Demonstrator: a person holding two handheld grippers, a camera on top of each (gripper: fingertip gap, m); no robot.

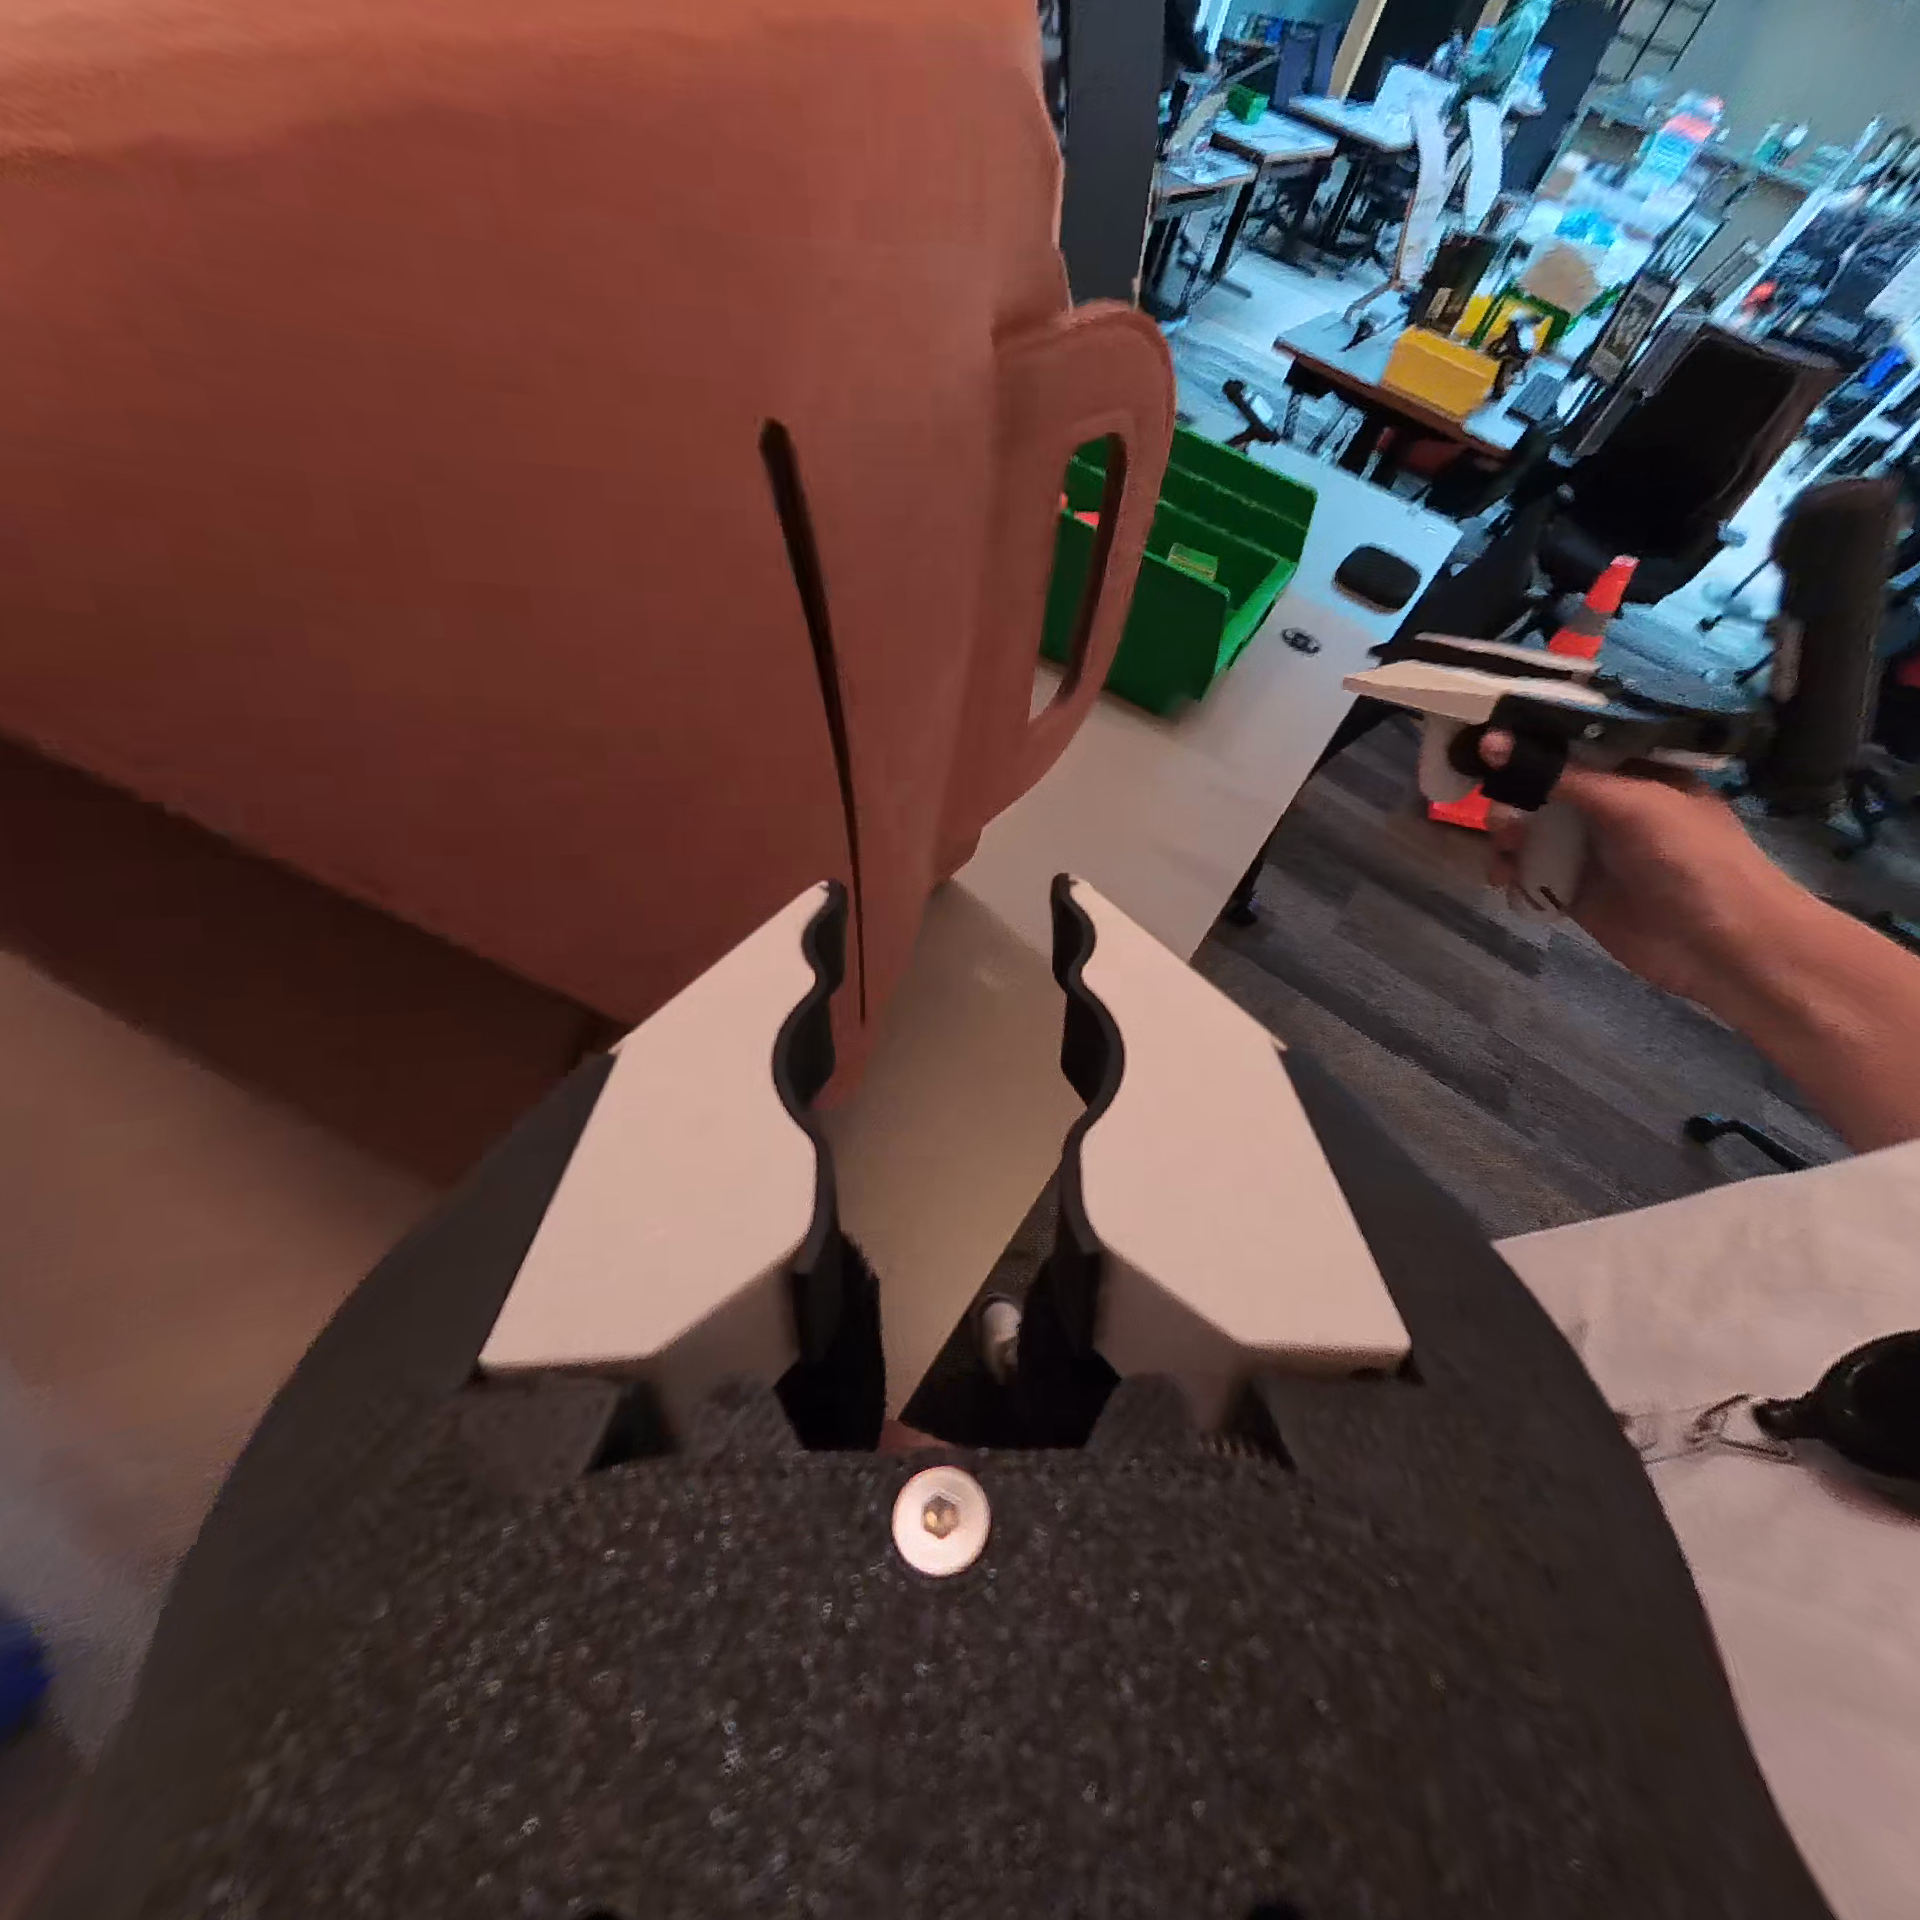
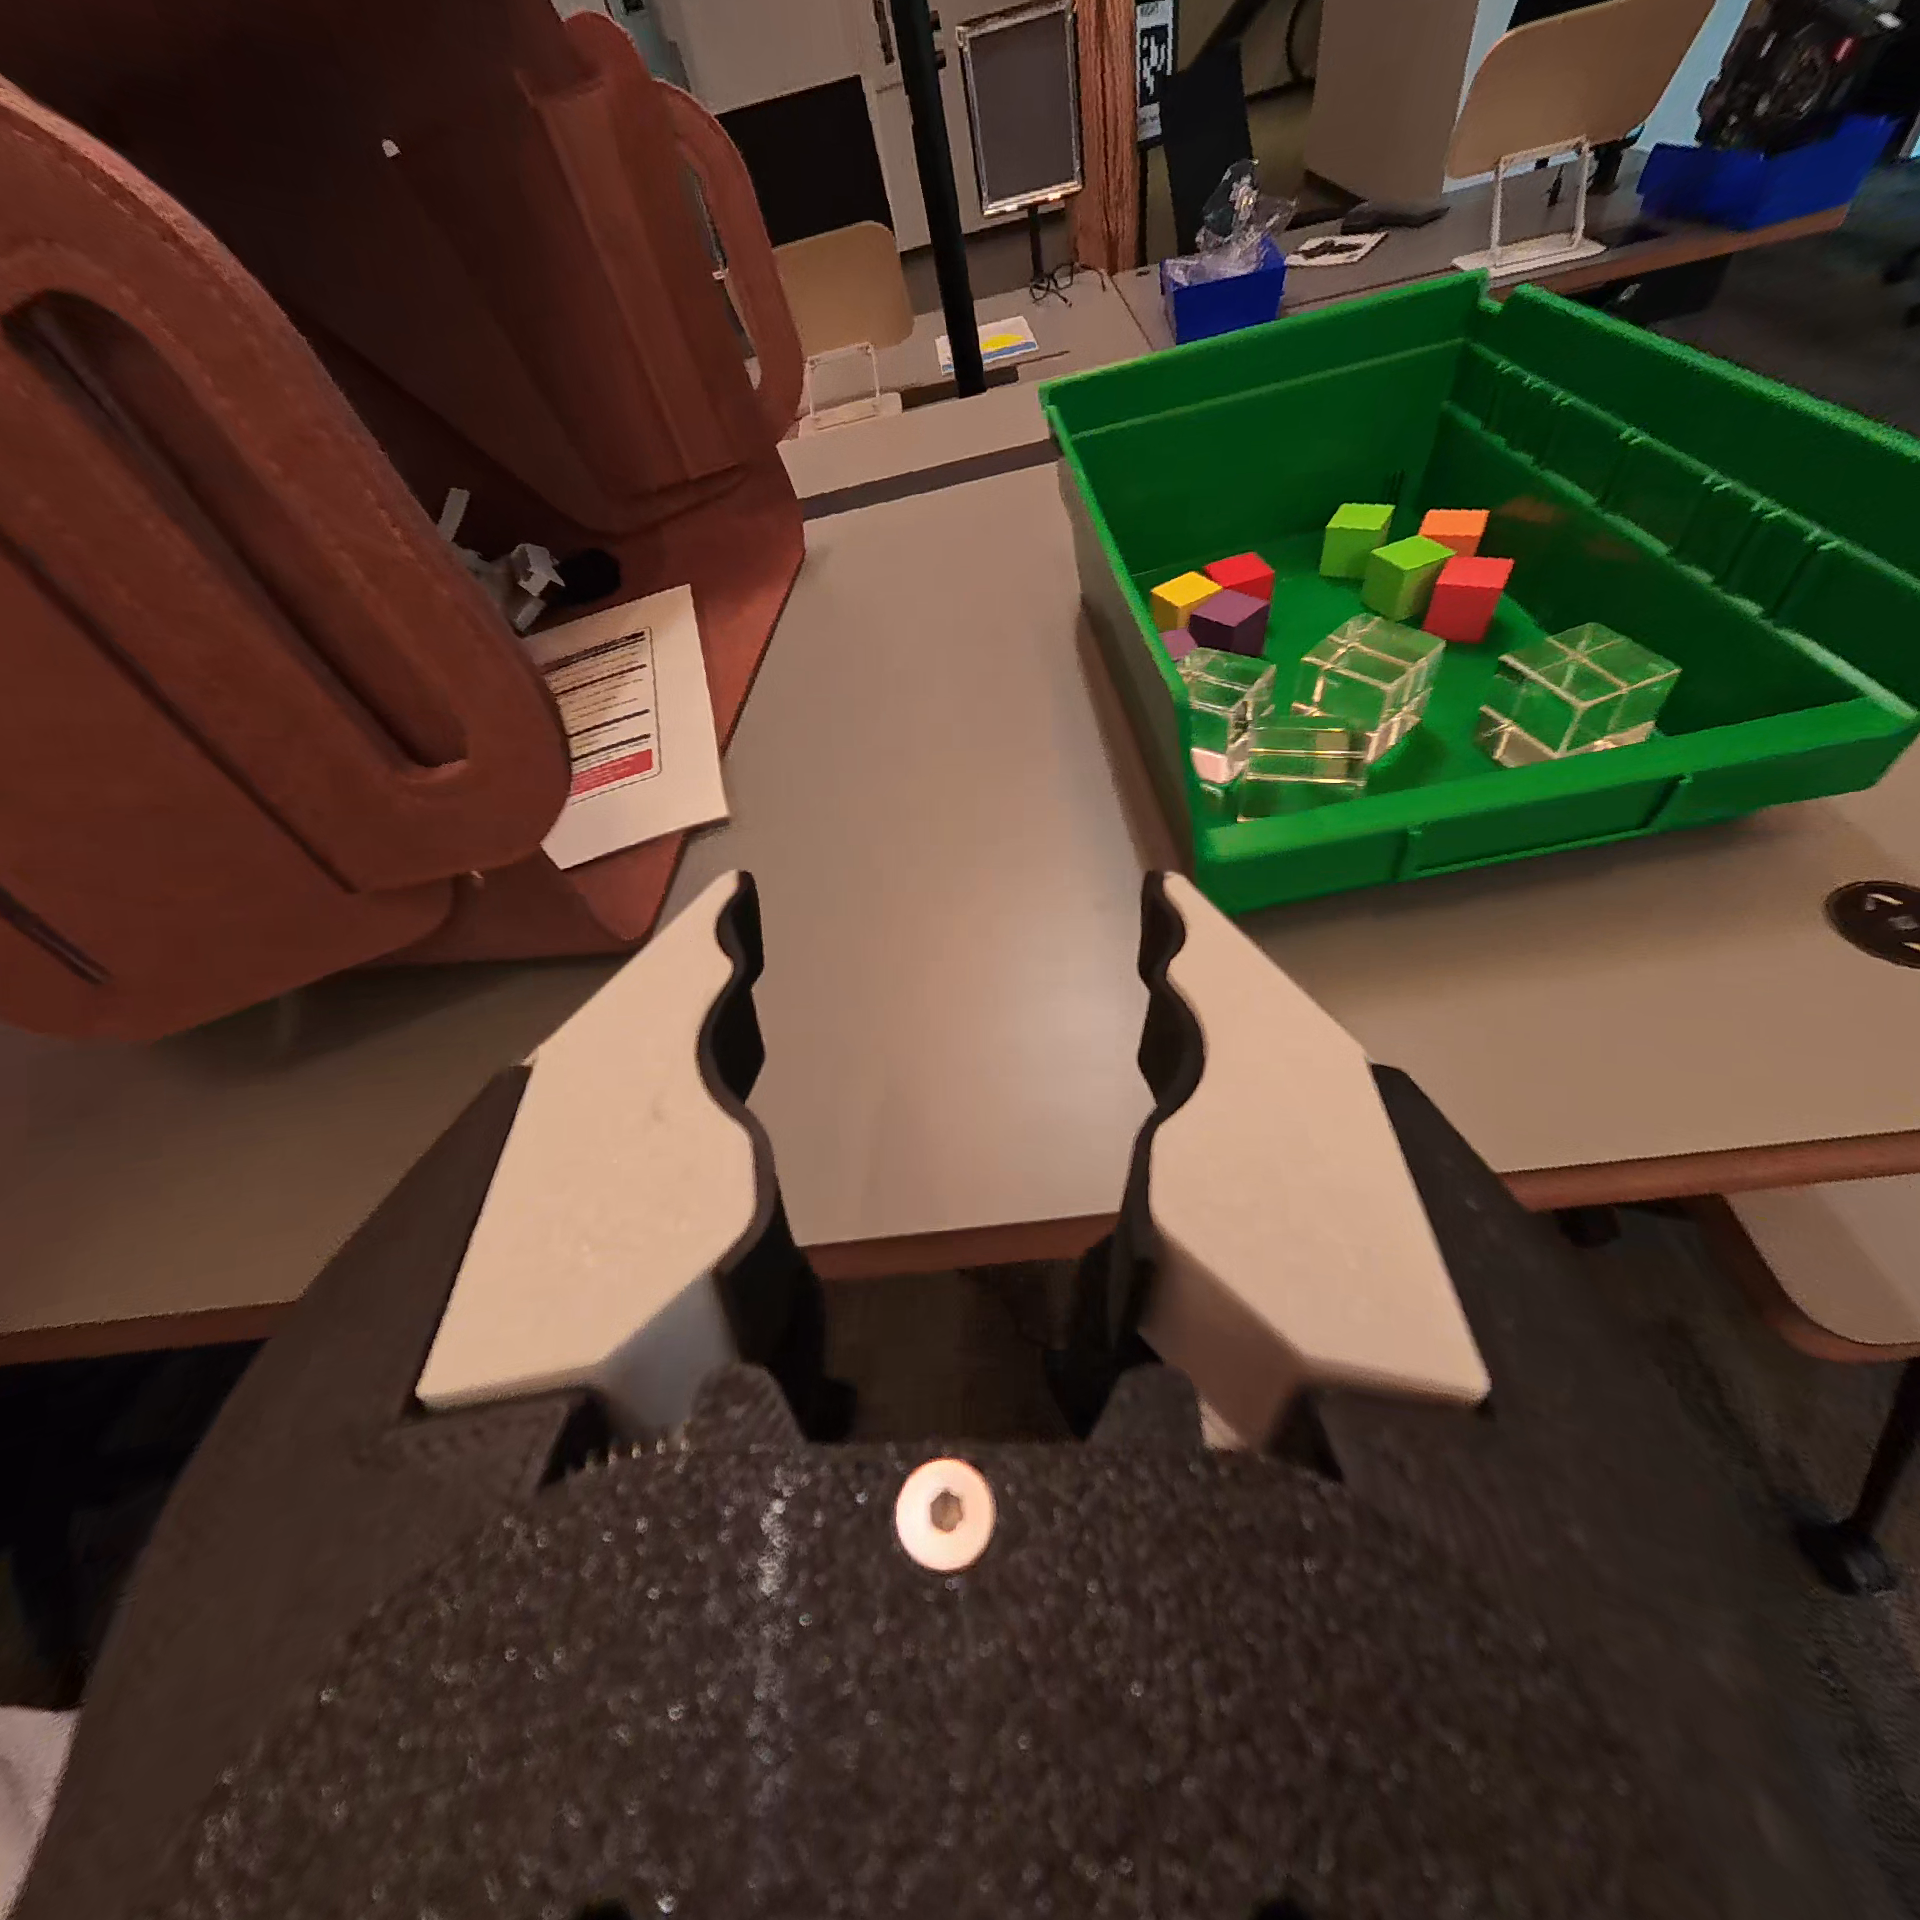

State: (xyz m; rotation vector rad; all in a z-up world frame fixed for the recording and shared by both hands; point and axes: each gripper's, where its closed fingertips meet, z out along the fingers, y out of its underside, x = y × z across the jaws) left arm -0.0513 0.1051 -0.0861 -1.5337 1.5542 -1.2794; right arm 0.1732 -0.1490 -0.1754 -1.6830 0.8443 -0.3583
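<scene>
Against the bag's lower corner: left gripper [image 1: 948, 894], jaws apart, nothing clamped. The brown bag [image 1: 416, 520] stands on the table [image 2: 935, 675], and its thin edge dips into the gap. It lies along one finger's pad [image 1: 805, 1039], with the other finger clear of it.

- Above that corner on the bag we note a long dark slit [image 1: 821, 675] and, past it, a flat loop handle [image 1: 1101, 520].
- Right of the bag, well apart: right gripper [image 2: 951, 883], released and empty, held over the table's near edge. From the left wrist view we see it off to the side [image 1: 1475, 696] in a hand [image 1: 1652, 852].
- At the bag's open mouth lies a white sheet [image 2: 644, 717] with a printed label.
- Beyond the bag's right side sits a green bin [image 2: 1558, 821] holding small coloured cubes [image 2: 1403, 577] and clear cubes [image 2: 1371, 675].

Handling, our judgement: the bag wall looks soft and floppy. Only a sliver sits between the fingers, so a pinch here would likely slip. More of the edge, seated in the pads' wavy notches, should hold better. A steady lift would keep the bag from folding or dragging the sheet.
</scene>
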